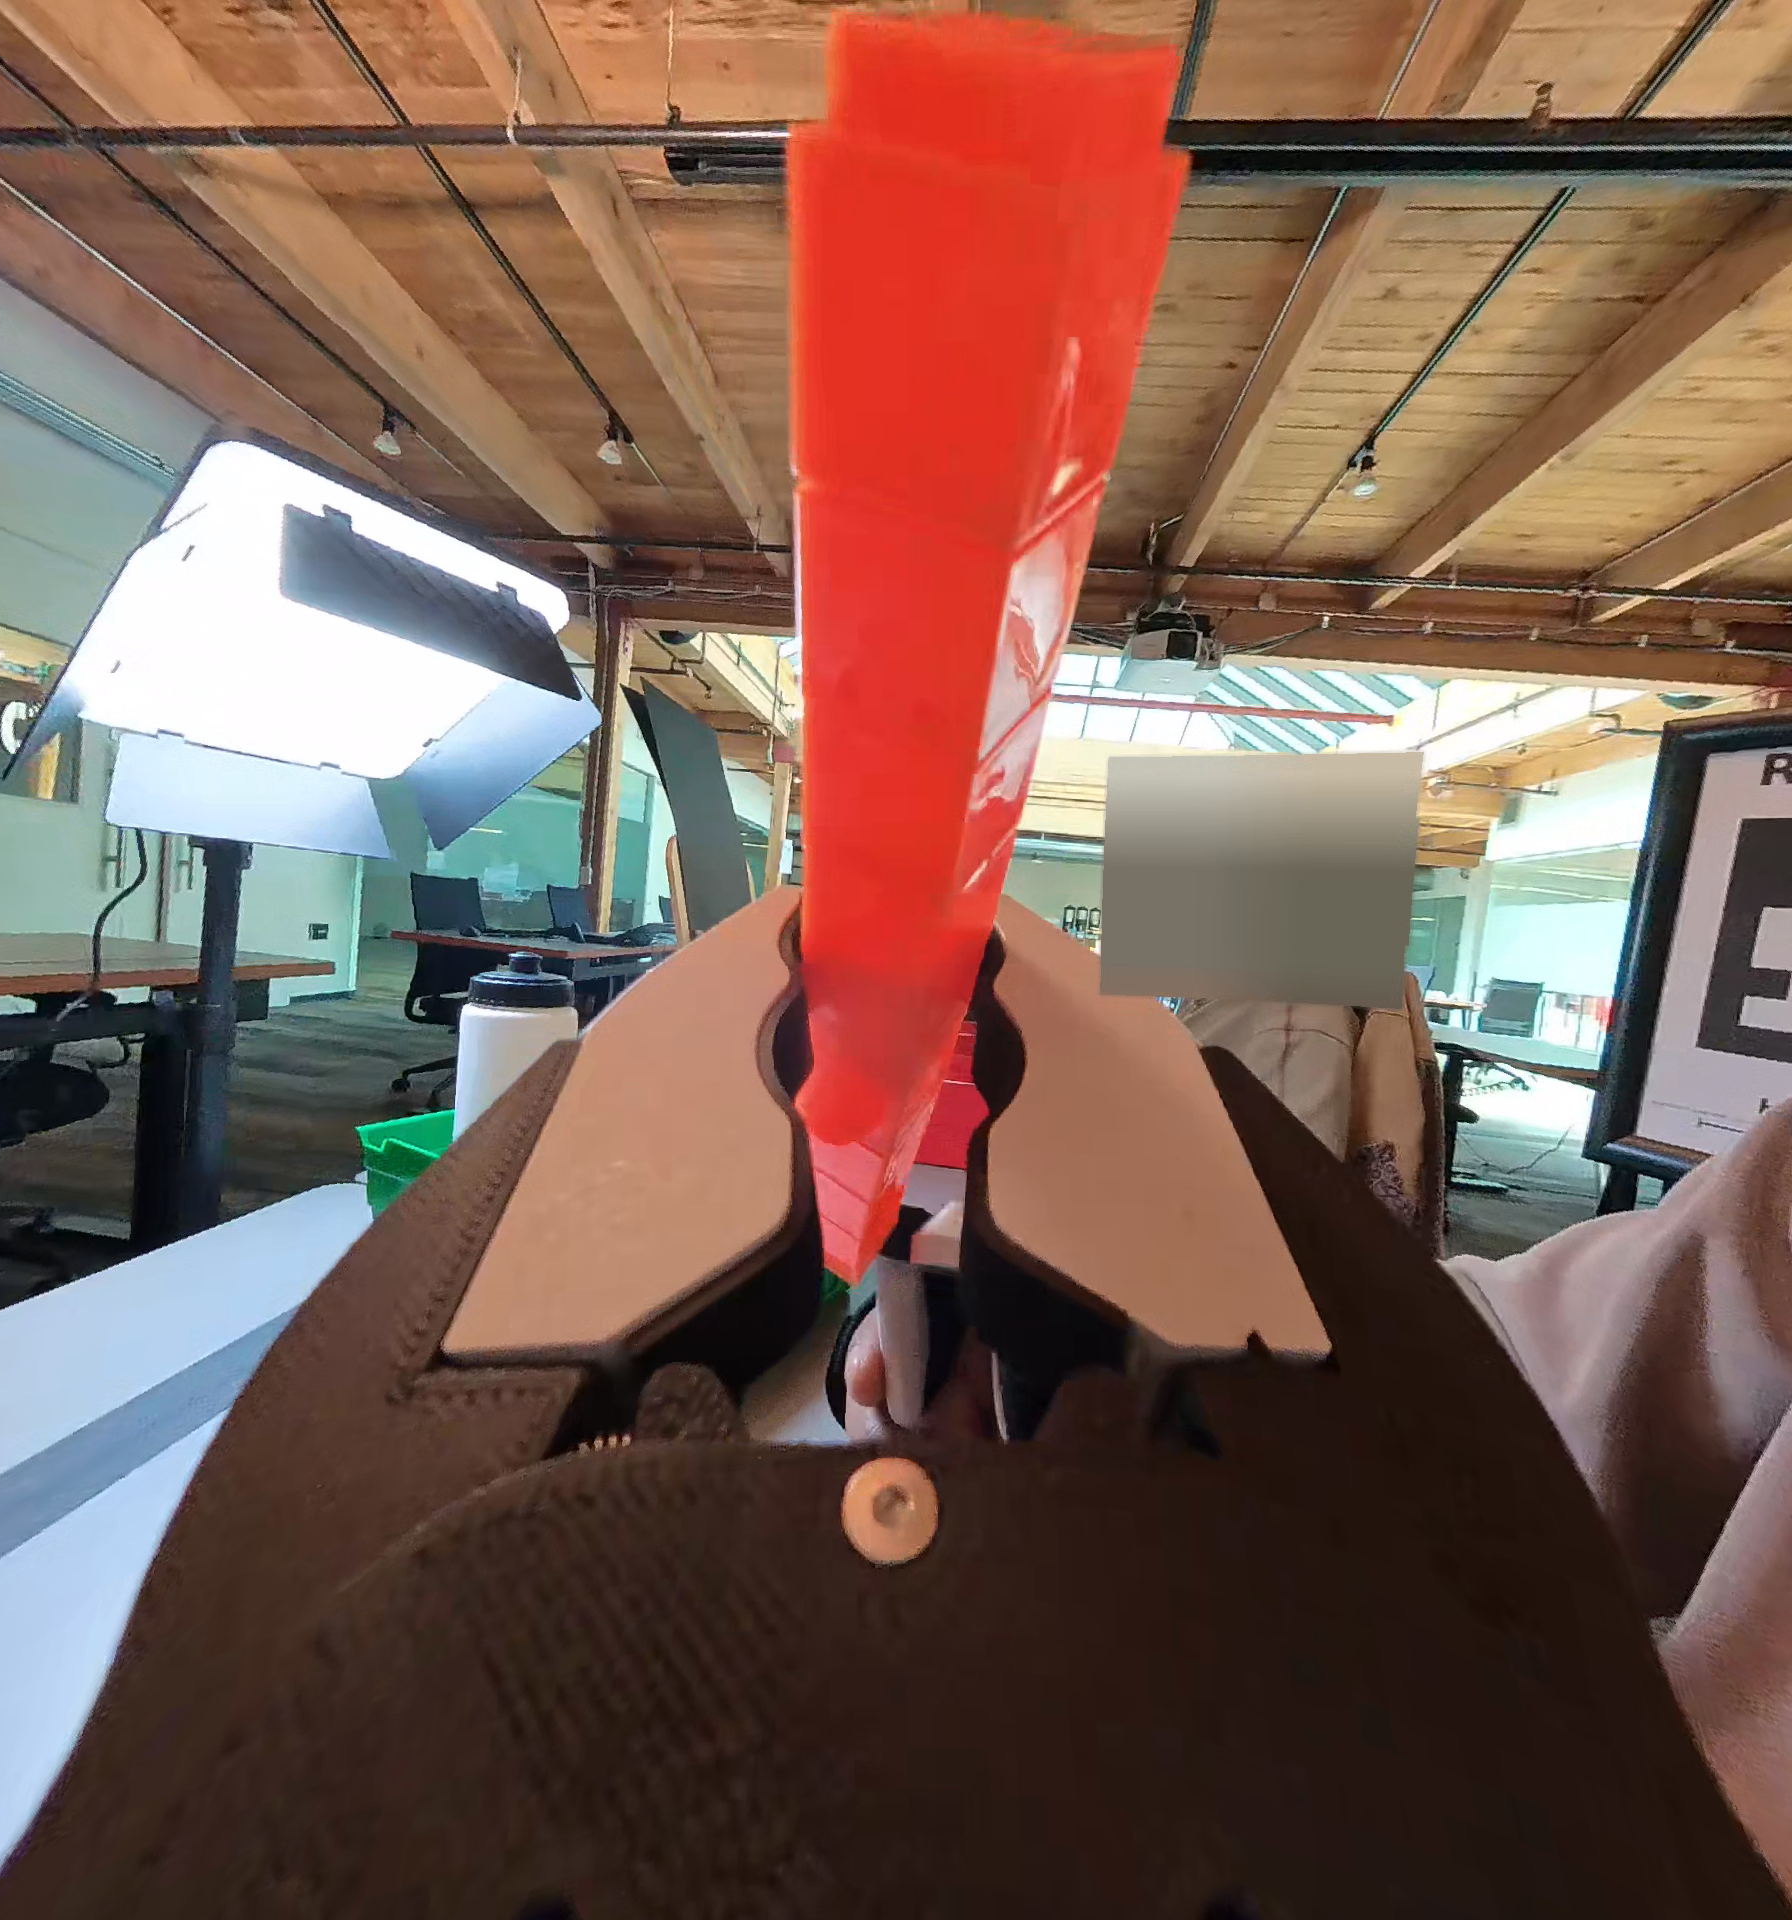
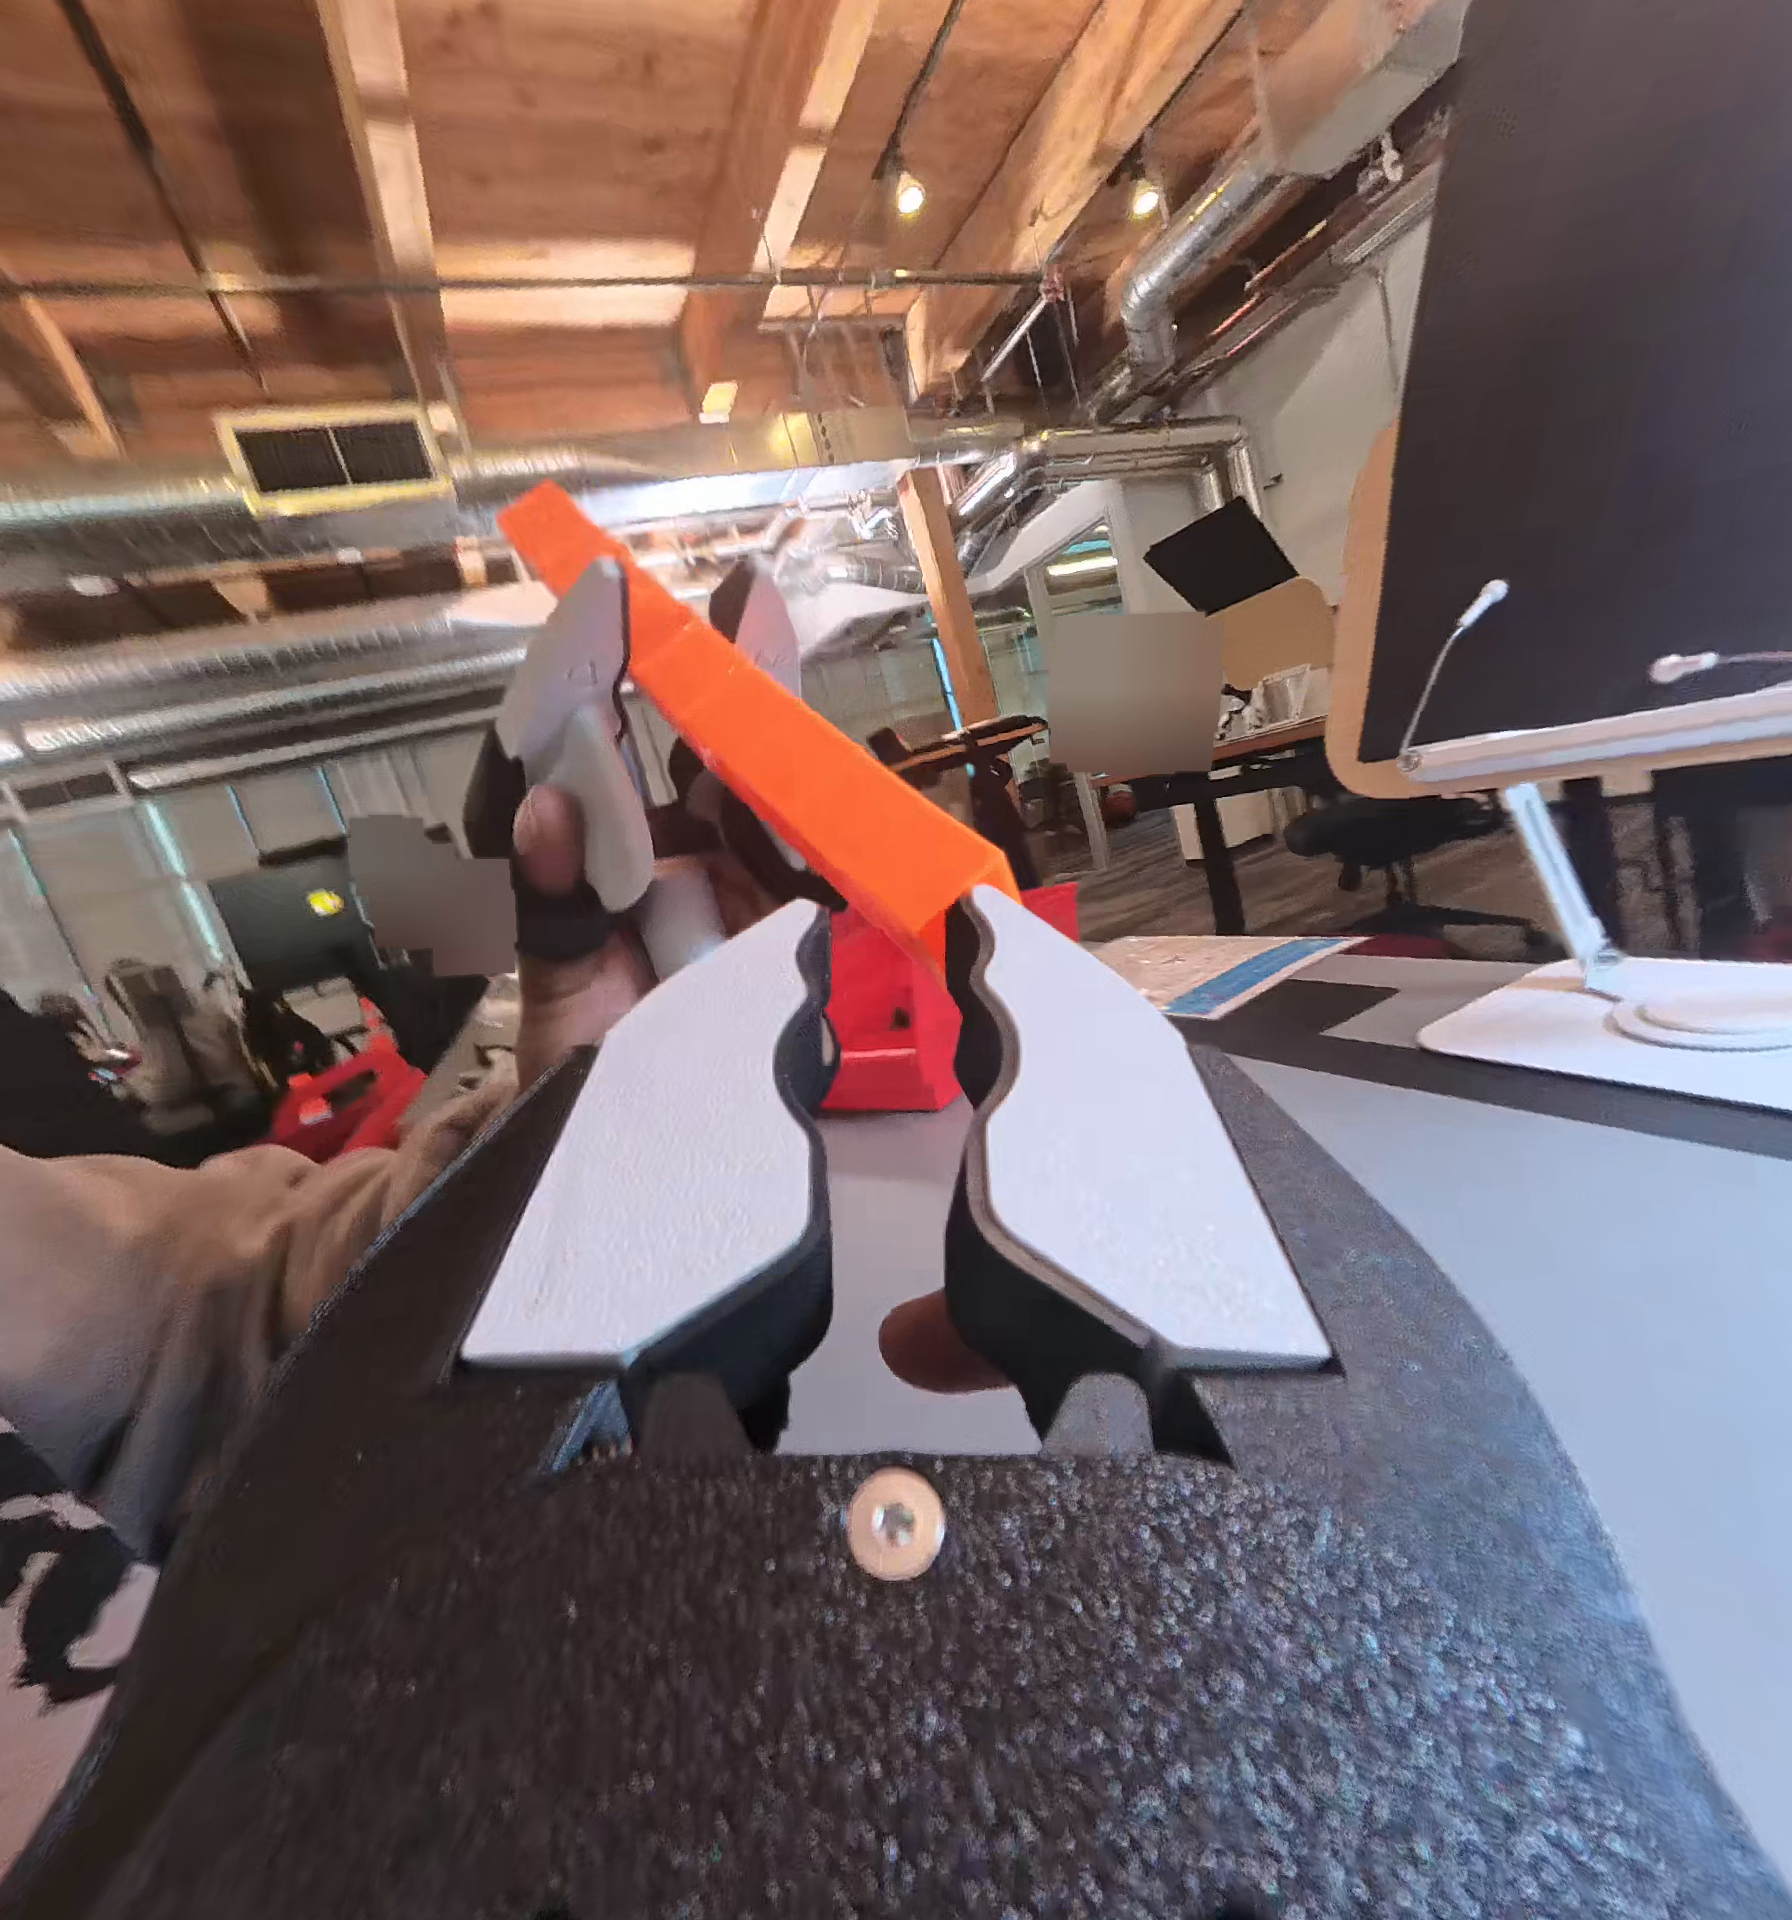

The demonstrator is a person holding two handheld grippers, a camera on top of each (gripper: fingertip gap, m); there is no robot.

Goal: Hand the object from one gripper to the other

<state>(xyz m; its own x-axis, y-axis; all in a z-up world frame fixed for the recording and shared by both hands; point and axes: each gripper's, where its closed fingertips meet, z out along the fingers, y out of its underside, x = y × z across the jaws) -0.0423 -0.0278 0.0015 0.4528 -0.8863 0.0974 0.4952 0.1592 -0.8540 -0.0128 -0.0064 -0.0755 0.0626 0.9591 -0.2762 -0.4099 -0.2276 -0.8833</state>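
Left wrist view
Left tongs (image 1: 892,997): I see them pinching the orange bar (image 1: 933,644) near its lower end, both pale fingers (image 1: 663,1132) pressed on it.
Bar: it stands nearly upright from the grip, widening toward the wooden ceiling; a short tip pokes below the grip.
Below the grip: a hand (image 1: 876,1371) on a pale handle shows through the gap; I cannot tell more.
Left side: a lit light panel (image 1: 289,644), a white bottle (image 1: 513,1039), a green bin (image 1: 404,1148), the white tabletop (image 1: 92,1382).
Right side: a framed marker board (image 1: 1744,935) and a beige sleeve (image 1: 1702,1455).

Right wrist view
Right tongs (image 2: 892,914): I see them spread, a clear gap between the fingers; the bar's (image 2: 798,758) near end sits at the tips, touching the right finger (image 2: 1110,1143).
Bar: it slants up and to the left, in the air above the tabletop (image 2: 1494,1226).
Left tongs (image 2: 663,623): farther off, clamped on the bar's far part, with a gloved hand (image 2: 559,914) beneath.
Behind: a red block (image 2: 887,1029) on the tabletop.
Right side: a monitor (image 2: 1619,364) on a white stand.
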